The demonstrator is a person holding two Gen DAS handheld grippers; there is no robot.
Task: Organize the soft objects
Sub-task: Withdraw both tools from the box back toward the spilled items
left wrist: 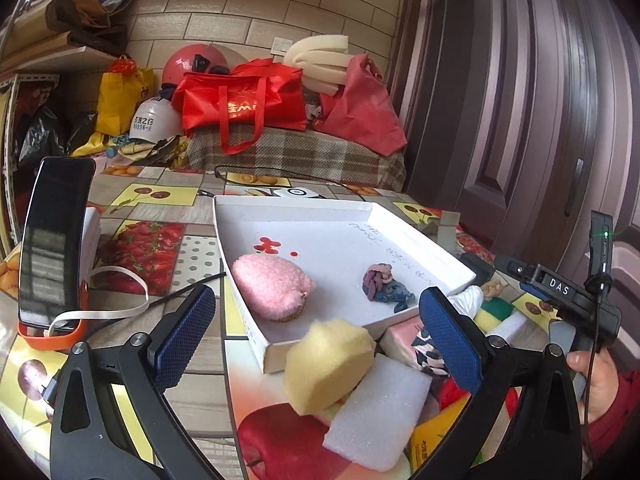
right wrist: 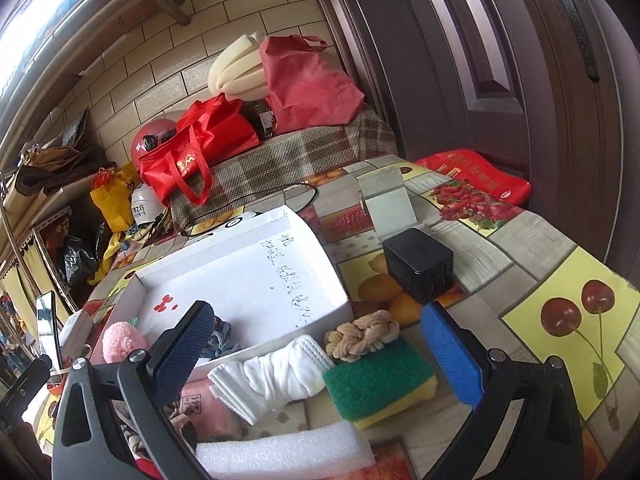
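Mid-sort: left gripper (left wrist: 316,320) & right gripper (right wrist: 316,344) both gape empty over loose soft items, white tray (left wrist: 304,204) holding two; next pick likely yellow sponge (left wrist: 328,364).

A white tray (left wrist: 420,248) with red spots held a fluffy pink plush (left wrist: 270,286) and a purple-and-blue rag knot (left wrist: 380,282). Nearby lay a pale yellow sponge (left wrist: 326,364), a white foam block (left wrist: 378,404), a green-and-yellow scourer (right wrist: 380,382), a tan rope knot (right wrist: 364,334) and a white cloth (right wrist: 276,376), all on a fruit-patterned tablecloth (right wrist: 560,288).
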